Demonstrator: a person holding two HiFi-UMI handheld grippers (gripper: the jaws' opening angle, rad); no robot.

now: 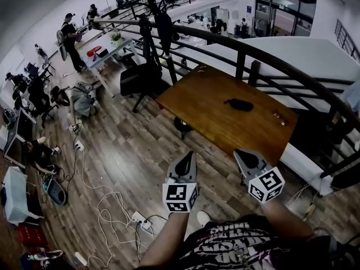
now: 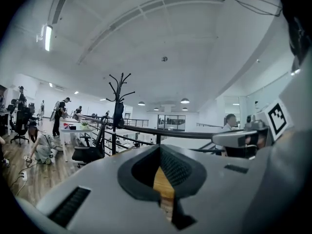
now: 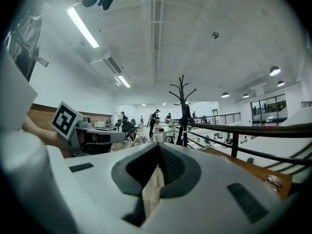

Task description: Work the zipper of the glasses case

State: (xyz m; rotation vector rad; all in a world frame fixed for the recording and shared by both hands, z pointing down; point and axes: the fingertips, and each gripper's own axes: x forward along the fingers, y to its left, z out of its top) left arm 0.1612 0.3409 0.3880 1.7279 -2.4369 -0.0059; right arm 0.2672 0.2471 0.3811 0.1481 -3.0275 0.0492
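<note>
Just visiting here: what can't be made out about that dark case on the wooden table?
Head view: the glasses case is too small to show its zipper's state.
Gripper views: the case is not seen; the left gripper and right gripper bodies fill the lower picture.
Head view: the small shiny object right of the case is too tiny to identify.

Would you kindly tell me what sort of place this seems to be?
Probably an open-plan office or lab: a wooden table beside a black railing, a desk with people standing at it, and power cables across the wood floor.
</note>
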